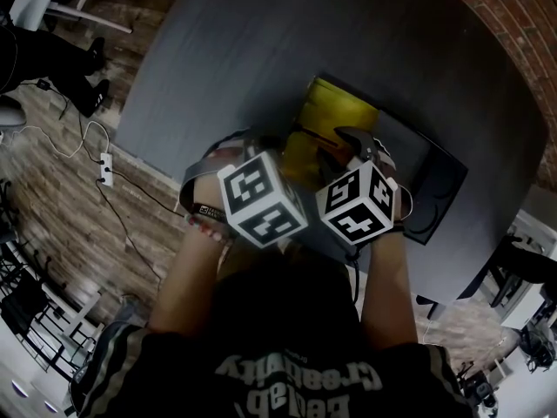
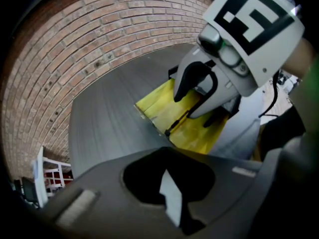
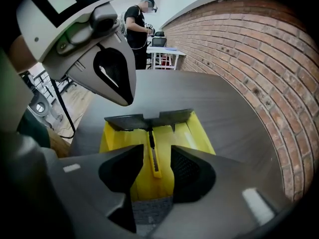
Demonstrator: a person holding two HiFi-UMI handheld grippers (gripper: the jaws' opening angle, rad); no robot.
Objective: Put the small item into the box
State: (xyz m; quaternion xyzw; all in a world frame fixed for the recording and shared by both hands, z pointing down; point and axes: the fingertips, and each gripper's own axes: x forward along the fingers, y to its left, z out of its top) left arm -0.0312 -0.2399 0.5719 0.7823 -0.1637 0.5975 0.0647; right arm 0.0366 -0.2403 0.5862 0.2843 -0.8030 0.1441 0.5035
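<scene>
Right hand-held gripper (image 3: 157, 154) hangs spread over the cutter (image 3: 152, 141) lying in the yellow box (image 3: 199, 133); left hand-held gripper (image 2: 169, 183) is pressed together. Best to lift straight out without nudging it.

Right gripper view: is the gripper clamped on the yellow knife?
No, the right gripper stands open, with gaps either side of the knife lying in the yellow box.

I am finding the box (image 1: 344, 111) resting on the table (image 1: 235, 50), a mat (image 1: 439, 185) lying against its right side. The cutter (image 3: 154, 158) is lying in the box, along its length. The right gripper (image 3: 157, 176) is hanging over the near end, the left gripper (image 3: 122, 91) sitting just left of it.
</scene>
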